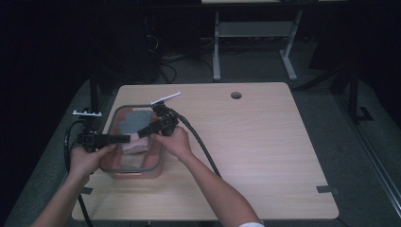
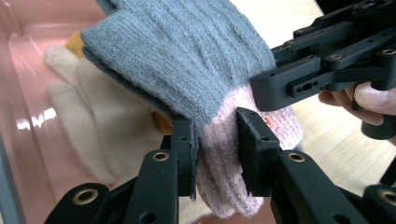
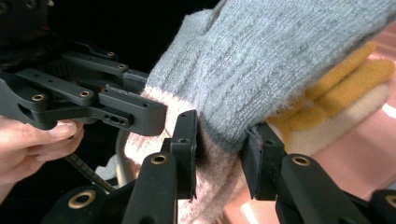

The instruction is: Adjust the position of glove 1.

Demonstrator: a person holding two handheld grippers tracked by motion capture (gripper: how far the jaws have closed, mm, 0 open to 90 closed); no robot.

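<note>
both grippers are on the same grey-and-pink glove [image 2: 196, 70] here, right over the pink tub [image 1: 156, 172] at the left side of the wooden table [image 1: 265, 151]. from above, the left gripper [image 1: 126, 138] comes in level from the left edge of the tub, and the right gripper [image 1: 142, 133] angles in from the tub's right side, tips close together over the pink cuff.

in the left gripper view, the two black jaws are clamped on the pink cuff of the glove, the knit squeezed between the pads, and the grey part fans up and away to the upper left. the other gripper's jaw sits just above, touching the cuff at the seam.

in the right gripper view, its jaws pinch the glove at the grey-to-pink seam, fabric bunched between the pads. so that is a closed grip on the glove from each side.

under the held glove, in the tub, lie a cream glove [image 2: 93, 121] with its fingers spread toward the tub wall and a mustard-yellow glove [image 3: 341, 88] just beneath the grey one.
</note>
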